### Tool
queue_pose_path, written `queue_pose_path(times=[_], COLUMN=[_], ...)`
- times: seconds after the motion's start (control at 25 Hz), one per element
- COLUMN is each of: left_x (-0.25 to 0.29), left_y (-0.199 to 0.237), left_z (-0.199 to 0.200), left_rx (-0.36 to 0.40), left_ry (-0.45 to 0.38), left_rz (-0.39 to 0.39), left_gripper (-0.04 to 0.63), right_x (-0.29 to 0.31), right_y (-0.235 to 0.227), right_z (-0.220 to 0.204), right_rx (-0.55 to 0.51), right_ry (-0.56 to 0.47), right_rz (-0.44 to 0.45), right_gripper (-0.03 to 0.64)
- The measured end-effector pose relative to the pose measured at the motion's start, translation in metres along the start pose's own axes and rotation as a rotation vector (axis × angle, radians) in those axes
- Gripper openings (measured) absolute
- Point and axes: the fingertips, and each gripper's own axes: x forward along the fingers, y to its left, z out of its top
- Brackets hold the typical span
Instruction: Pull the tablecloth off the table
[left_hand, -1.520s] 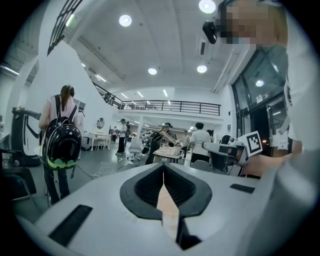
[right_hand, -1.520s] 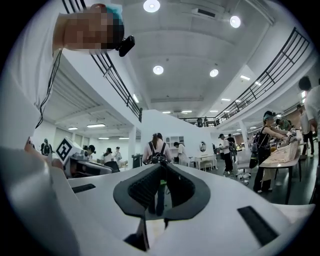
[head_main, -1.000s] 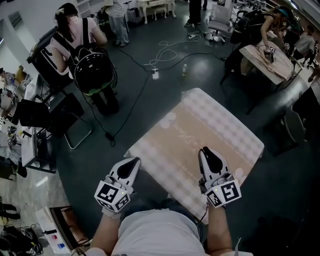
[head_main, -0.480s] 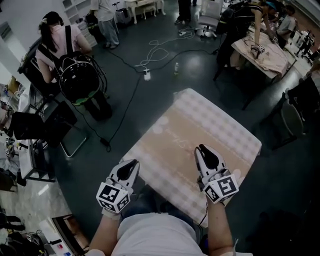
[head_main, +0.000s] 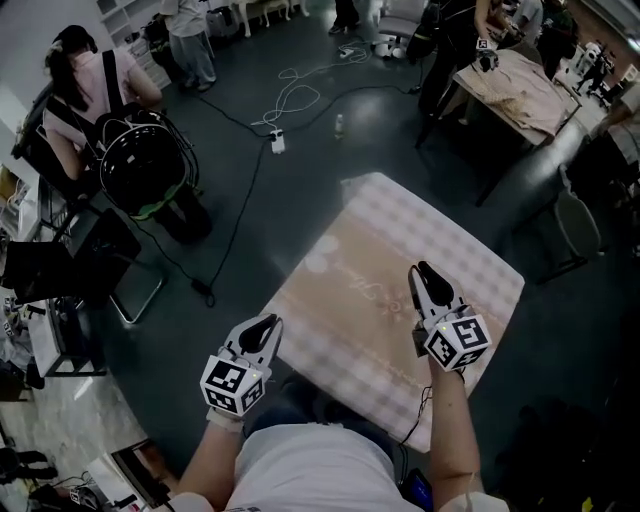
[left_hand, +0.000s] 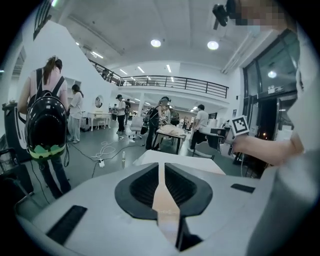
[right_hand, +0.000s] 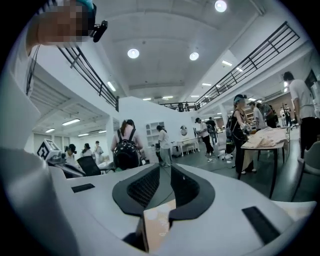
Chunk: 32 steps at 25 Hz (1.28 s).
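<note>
A beige tablecloth (head_main: 380, 250) with a checked border covers the small table in front of me. My left gripper (head_main: 268, 322) sits at the cloth's near left edge. In the left gripper view this gripper (left_hand: 161, 167) is shut, with a strip of beige cloth (left_hand: 166, 210) between its jaws. My right gripper (head_main: 421, 270) lies over the cloth's right half. In the right gripper view it (right_hand: 165, 170) is shut on a fold of the printed cloth (right_hand: 159, 224), which sticks out behind the pads.
A person with a black backpack (head_main: 140, 160) stands at the left beside a dark chair (head_main: 95, 265). A cable with a power strip (head_main: 277, 145) lies on the floor beyond the table. Another cloth-covered table (head_main: 525, 85) and a chair (head_main: 575, 225) stand at the right.
The right gripper has shifted up and to the right across the cloth. The left gripper stays at the near left edge. Both remain shut, and the head view has swung a little.
</note>
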Motion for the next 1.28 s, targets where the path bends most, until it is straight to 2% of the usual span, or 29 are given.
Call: queue_pose_path(times=[0.08, 0.2, 0.32, 0.52, 0.64, 0.96, 1.12, 1.28], left_x=[0.004, 0.013, 0.025, 0.043, 0.051, 0.069, 0.077, 0.086], left_y=[0.013, 0.029, 0.043, 0.072, 0.085, 0.095, 0.102, 0.106], left_z=[-0.006, -0.018, -0.034, -0.06, -0.078, -0.158, -0.187, -0.214], left_rx=[-0.012, -0.028, -0.042, -0.044, -0.053, -0.085, -0.109, -0.112], left_ry=[0.02, 0.062, 0.11, 0.195, 0.253, 0.446, 0.504, 0.559], left_rz=[-0.01, -0.03, -0.055, -0.081, -0.1, -0.177, -0.197, -0.211], left_gripper=[0.026, 0.094, 0.121, 0.16, 0.181, 0.246, 0.255, 0.259], right_x=[0.015, 0.038, 0.064, 0.112, 0.138, 0.193, 0.21, 0.216], right_y=[-0.016, -0.042, -0.064, -0.087, -0.098, -0.122, -0.137, -0.155], right_z=[-0.004, -0.018, -0.036, -0.057, -0.073, -0.138, -0.167, -0.193], right_rx=[-0.009, -0.032, -0.044, -0.054, -0.056, -0.078, -0.05, 0.028], right_ry=[0.023, 0.079, 0.143, 0.228, 0.29, 0.506, 0.58, 0.628], right_rz=[-0.044, -0.103, -0.133, -0.163, -0.174, -0.173, -0.2, -0.263], right_gripper=[0.046, 0.046, 0.046, 0.052, 0.078, 0.138, 0.177, 0.207])
